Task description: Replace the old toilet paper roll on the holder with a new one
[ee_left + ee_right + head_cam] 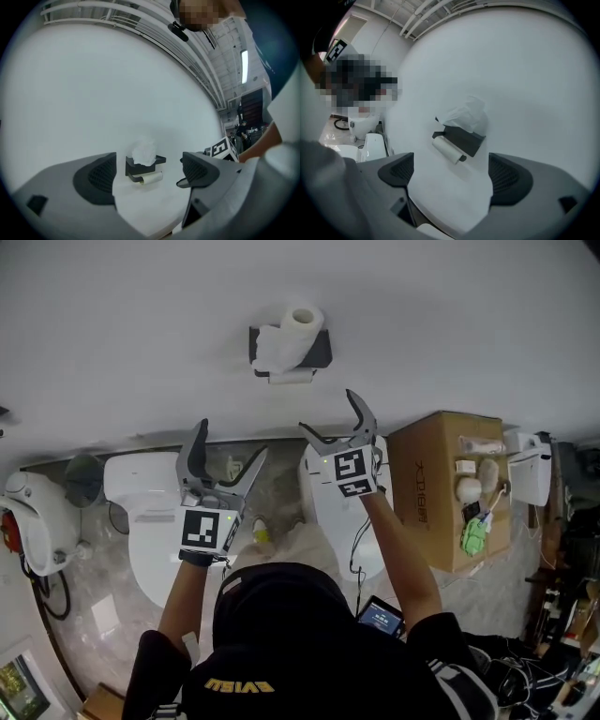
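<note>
White wall (450,324) fills the space ahead, with white toilets (150,531) and a cardboard box (431,488) standing at its foot. Both my arms stretch forward toward that wall, side by side, the right reaching a little further than the left. My left hand-held gripper (232,439) has its jaws spread wide and grips nothing. My right hand-held gripper (328,411) is just as wide open, empty and touching nothing. Beyond them, well apart, the black holder (320,351) hangs on the wall. A thin old roll (292,377) sits on its bar, and a new roll (302,319) stands on its top shelf.
</note>
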{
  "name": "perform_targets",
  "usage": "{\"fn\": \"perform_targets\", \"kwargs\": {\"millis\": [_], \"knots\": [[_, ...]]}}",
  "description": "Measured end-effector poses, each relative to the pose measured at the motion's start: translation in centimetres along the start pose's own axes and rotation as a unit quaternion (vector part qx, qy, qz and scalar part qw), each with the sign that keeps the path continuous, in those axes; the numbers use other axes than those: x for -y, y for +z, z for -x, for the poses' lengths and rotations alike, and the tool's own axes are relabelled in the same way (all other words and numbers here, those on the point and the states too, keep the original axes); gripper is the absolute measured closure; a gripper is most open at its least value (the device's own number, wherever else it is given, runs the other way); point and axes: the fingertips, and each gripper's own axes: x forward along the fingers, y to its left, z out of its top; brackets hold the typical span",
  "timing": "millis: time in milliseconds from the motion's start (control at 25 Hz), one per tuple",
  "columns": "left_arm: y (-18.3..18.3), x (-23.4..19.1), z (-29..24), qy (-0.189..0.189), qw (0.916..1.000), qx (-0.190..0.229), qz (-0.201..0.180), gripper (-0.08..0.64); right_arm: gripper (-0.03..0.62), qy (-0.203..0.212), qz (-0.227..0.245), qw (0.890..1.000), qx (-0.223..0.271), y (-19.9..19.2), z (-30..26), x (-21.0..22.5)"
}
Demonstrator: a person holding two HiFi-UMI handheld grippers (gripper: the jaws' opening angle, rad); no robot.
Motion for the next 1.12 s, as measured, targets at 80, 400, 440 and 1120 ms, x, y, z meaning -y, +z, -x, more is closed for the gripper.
{"fn": "perform_targets", "kwargs": {"millis": [80, 400, 440, 1120], "knots": [[-0.1, 0.0, -0.1, 0.0, 1.0, -0.002, -0.001, 0.12, 0.097, -0.001, 0.005, 1.0, -0.016, -0.5, -1.2, 0.1], [0.2, 0.2, 0.5, 0.007, 0.9998, 0.003, 0.02, 0.12, 0.125, 0.015, 0.055, 0.995, -0.077, -2.5, -6.2, -0.2], [0.2, 0.3, 0.9, 0.007, 0.9997, 0.005, 0.021, 0.12, 0.138, 0.017, 0.058, 0.995, -0.084, -2.7, -6.4, -0.4], [-0.8, -0.9, 3.4, 0.033, 0.9991, -0.015, 0.022, 0.12, 0.22, 0.019, 0.23, 0.968, -0.094, -0.3, -11.7, -3.7]]}}
